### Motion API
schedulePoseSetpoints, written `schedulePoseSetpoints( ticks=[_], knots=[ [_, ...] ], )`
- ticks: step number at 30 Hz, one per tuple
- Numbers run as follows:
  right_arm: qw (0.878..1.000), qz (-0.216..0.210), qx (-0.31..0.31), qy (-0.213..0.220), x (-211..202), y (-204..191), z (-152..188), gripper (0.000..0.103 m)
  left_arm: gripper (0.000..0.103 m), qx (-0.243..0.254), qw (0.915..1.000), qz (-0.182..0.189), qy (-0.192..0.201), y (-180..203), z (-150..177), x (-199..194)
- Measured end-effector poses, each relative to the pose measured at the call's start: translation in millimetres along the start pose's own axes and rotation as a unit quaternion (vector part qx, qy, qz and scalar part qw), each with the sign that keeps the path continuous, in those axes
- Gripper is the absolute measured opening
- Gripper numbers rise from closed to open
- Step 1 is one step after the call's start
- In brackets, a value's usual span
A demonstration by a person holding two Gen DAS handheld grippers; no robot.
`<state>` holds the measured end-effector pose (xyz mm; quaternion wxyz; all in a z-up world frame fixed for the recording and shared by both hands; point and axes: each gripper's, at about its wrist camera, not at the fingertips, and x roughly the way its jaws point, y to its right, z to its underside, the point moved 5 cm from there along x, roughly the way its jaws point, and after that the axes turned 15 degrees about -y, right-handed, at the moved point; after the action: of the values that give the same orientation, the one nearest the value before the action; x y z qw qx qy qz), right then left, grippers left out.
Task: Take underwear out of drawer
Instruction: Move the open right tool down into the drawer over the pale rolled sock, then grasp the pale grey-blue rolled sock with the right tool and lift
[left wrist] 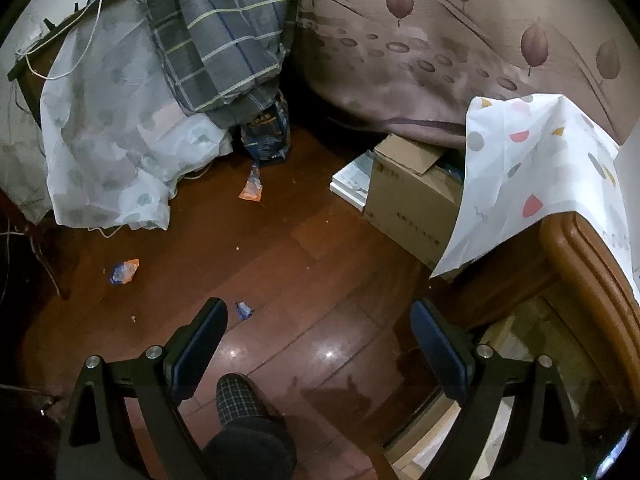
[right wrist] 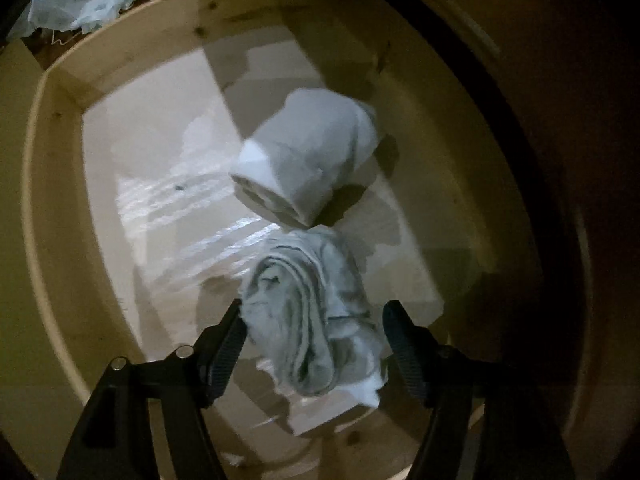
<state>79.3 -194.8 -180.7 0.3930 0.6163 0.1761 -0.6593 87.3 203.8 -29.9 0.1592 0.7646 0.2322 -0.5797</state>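
Right gripper (right wrist: 312, 320): jaws parted, straddling the grey rolled underwear (right wrist: 316, 312) on the drawer (right wrist: 60, 208) floor — not yet clamped. We judge it light, soft, squashy; pinch mid-roll. Its long axis runs away from us. Left gripper (left wrist: 320, 320) — released, empty, over floor.

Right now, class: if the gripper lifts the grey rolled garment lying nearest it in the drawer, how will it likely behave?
The grey rolled underwear is soft layered cloth, so it will probably squash between the right gripper fingers rather than resist. Its loose folded end suggests it may unroll or droop once lifted. It looks light, and is unlikely to slip from the ribbed pads.
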Motion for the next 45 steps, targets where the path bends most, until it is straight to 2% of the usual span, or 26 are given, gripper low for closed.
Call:
schedulePoseSetpoints(
  ticks=[3,8,18,19,20,22,25,29,32,36,41,45],
  knots=[
    [1.000,-0.010,-0.010,-0.009,13,1,0,0.070,0.091,0.007,0.9999,-0.009,0.001,4,2,2],
    [0.999,-0.031,-0.017,-0.005,22,3,-3,0.070,0.091,0.015,0.9999,-0.004,0.004,11,4,2],
    [0.995,-0.096,0.032,-0.002,32,26,4,0.069,0.091,0.017,0.9998,0.002,0.011,14,3,0],
    [0.994,-0.100,0.034,-0.001,32,27,6,0.063,0.091,0.016,0.9998,0.004,0.013,13,2,-1],
    [0.994,-0.106,0.036,-0.002,31,27,7,0.052,0.091,0.015,0.9998,0.004,0.015,13,3,-2],
    [0.994,-0.100,0.039,-0.006,29,28,10,0.045,0.091,0.016,0.9997,0.008,0.017,14,4,-3],
    [0.995,-0.087,0.036,-0.012,23,23,10,0.043,0.091,0.018,0.9997,0.005,0.015,15,4,-3],
    [0.997,-0.068,0.031,-0.013,12,19,13,0.042,0.091,0.020,0.9996,0.016,0.009,14,5,-4],
    [0.997,-0.058,0.040,-0.008,-9,2,-2,0.042,0.091,0.026,0.9994,0.023,0.002,15,7,-5],
    [0.996,-0.043,0.073,0.022,-38,7,7,0.042,0.091,0.030,0.9992,0.026,-0.003,17,9,-2],
    [0.989,-0.040,0.129,0.052,-62,7,19,0.042,0.091,0.039,0.9990,0.020,-0.007,25,11,2],
    [0.972,-0.058,0.207,0.092,-83,19,33,0.042,0.091,0.045,0.9987,0.021,-0.007,30,15,3]
  ],
)
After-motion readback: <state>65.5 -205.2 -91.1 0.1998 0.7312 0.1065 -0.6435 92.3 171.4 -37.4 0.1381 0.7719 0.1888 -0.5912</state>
